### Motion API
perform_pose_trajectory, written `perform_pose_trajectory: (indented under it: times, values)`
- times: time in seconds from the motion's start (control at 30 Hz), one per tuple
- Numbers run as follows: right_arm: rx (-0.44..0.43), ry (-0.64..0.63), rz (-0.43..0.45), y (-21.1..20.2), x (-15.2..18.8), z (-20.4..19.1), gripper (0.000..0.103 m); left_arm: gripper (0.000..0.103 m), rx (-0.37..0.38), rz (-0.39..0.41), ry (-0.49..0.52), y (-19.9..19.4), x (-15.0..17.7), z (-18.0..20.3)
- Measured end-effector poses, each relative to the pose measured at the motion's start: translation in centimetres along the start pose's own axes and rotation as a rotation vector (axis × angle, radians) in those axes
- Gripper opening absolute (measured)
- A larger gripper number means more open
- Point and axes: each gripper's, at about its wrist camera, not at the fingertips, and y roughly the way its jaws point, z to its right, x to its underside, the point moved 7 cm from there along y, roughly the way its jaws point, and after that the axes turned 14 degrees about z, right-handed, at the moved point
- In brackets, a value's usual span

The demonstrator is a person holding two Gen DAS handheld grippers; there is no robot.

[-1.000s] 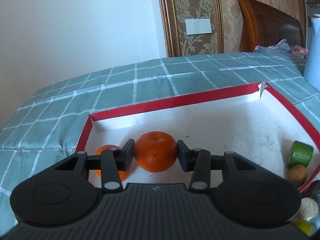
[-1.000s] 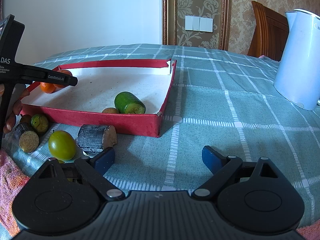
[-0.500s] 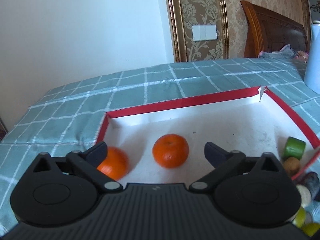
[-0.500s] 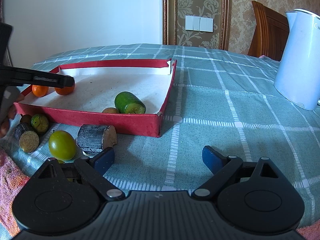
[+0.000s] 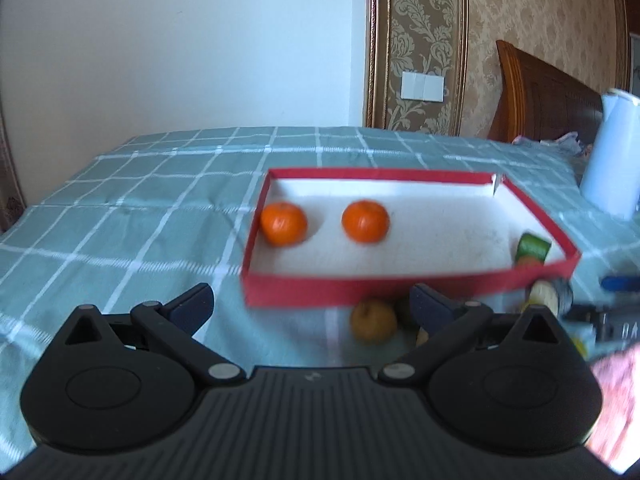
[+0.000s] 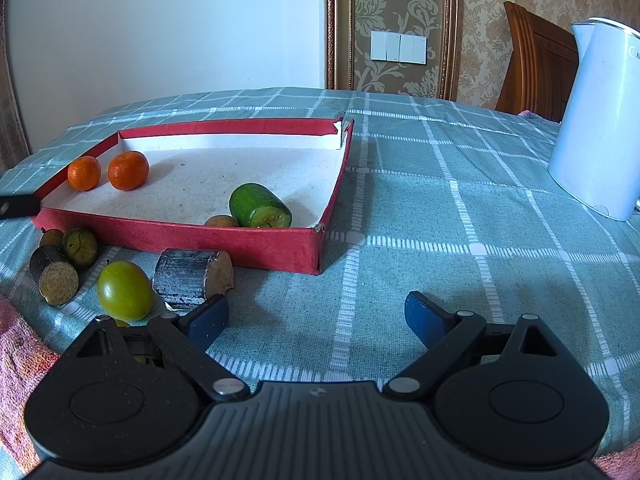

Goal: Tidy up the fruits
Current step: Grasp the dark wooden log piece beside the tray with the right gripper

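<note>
two round orange tangerines (image 5: 284,224) | in red tray (image 5: 400,282) | apart

A teal checked tablecloth (image 6: 440,208) covers the table, with a white electric kettle (image 6: 596,120) standing at its right side. Behind, a white wall switch plate (image 6: 398,46) sits on damask wallpaper beside a gilt frame (image 6: 332,24); the carved wooden piece (image 6: 532,60) is possibly a headboard.

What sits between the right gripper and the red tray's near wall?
Right wrist view: a silvery cut cylinder lies on the cloth between the right gripper and the red tray, with a green fruit beside it.
</note>
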Motion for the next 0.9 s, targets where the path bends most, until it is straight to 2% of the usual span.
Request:
perform_pose_trajectory:
  times: [0.2, 0.3, 0.53, 0.63, 0.9]
  values:
    - [0.000, 0.000, 0.000, 0.0, 0.0, 0.0, 0.096, 0.103, -0.012, 0.001, 0.057, -1.7, 2.1, 0.5]
    - [-0.005, -0.002, 0.005, 0.0, -0.1, -0.1, 0.096, 0.103, -0.004, -0.023, 0.066, -1.5, 3.1, 0.5]
    - [-0.027, -0.008, 0.066, -1.3, -0.5, -0.9, 0.096, 0.103, 0.015, -0.095, 0.046, -1.0, 4.1, 0.2]
    - [-0.018, 0.001, 0.098, -2.3, -1.1, -1.2, 0.096, 0.103, 0.016, -0.101, 0.034, -1.0, 4.2, 0.1]
    - [-0.073, 0.022, 0.085, -1.7, -2.1, -2.8, 0.095, 0.103, 0.057, -0.111, 0.010, -1.0, 4.3, 0.0]
